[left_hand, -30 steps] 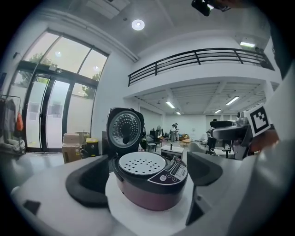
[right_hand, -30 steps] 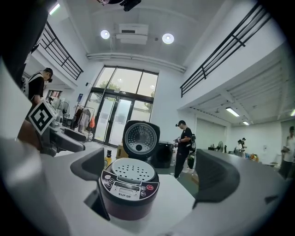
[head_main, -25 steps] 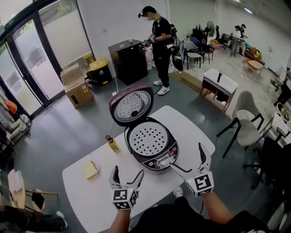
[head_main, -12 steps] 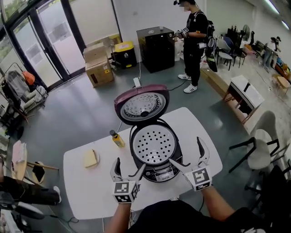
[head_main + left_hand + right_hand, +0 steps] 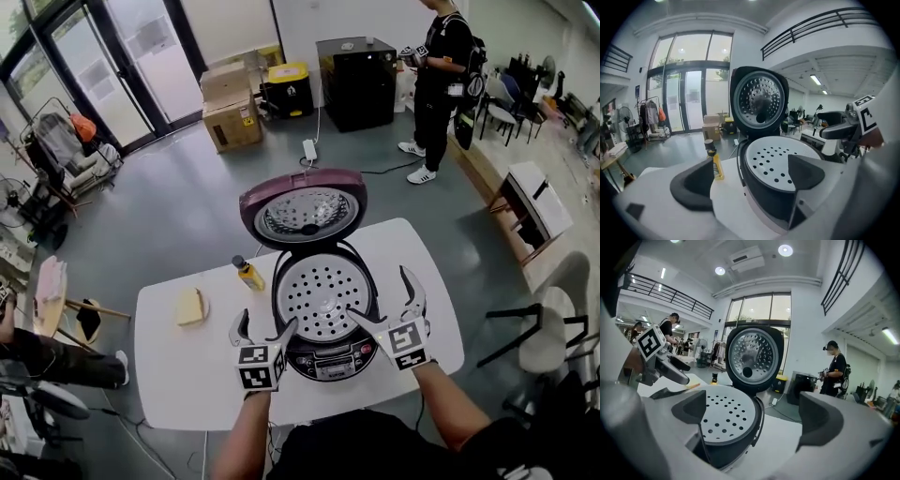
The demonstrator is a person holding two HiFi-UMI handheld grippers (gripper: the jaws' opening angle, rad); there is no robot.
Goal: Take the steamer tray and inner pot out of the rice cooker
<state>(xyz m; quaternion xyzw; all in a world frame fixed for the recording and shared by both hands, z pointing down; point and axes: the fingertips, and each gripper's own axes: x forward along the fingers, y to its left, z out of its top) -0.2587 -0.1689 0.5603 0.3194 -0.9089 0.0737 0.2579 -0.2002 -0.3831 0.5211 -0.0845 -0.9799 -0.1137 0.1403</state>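
We held the left claw [image 5: 265,326] and right claw [image 5: 380,294], both empty and wide open (the left just narrowing slightly), flanking the round white perforated steamer tray [image 5: 321,298], seated in the open maroon-lidded rice cooker [image 5: 302,208] on the white desk [image 5: 187,375], presumably to grip its rim.

We see our left gripper [image 5: 750,180], jaws wide, just narrowing, black rice cooker [image 5: 768,203] ahead, white perforated steamer tray [image 5: 772,161] inside, yellow bottle [image 5: 716,166] beside

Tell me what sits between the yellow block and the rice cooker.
A small yellow bottle stands upright there, close to the cooker and slightly farther back than the block. The head view shows it.
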